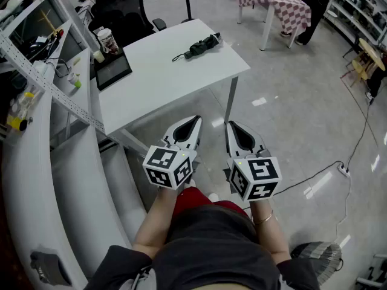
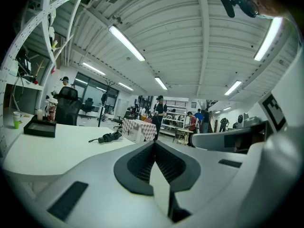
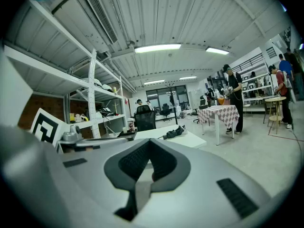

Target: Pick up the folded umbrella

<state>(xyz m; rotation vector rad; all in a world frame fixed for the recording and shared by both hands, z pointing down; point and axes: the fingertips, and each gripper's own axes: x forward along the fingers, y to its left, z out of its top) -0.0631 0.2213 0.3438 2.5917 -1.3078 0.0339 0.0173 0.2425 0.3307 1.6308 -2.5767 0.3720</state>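
At the far left, pale shelving of perforated metal rails, cluttered with small bottles. Just right of it, on the left edge of a smooth, white, rectangular table, a flat black tray with a patterned cup at its far side; beyond them, a black office chair. Toward the table's far right corner, the folded umbrella: a dark, creased fabric bundle lying flat, with a thin strap looped out to its left. Nearer, short of the table and well apart from the umbrella, the left gripper and right gripper side by side: glossy white tapered shells with ribbed black pads, each pair pressed together at the tip with nothing between. All around, polished grey floor with light glints. At the far right, another table under a red-and-white checked cloth, a standing person, and nearer, a black cable across the floor.
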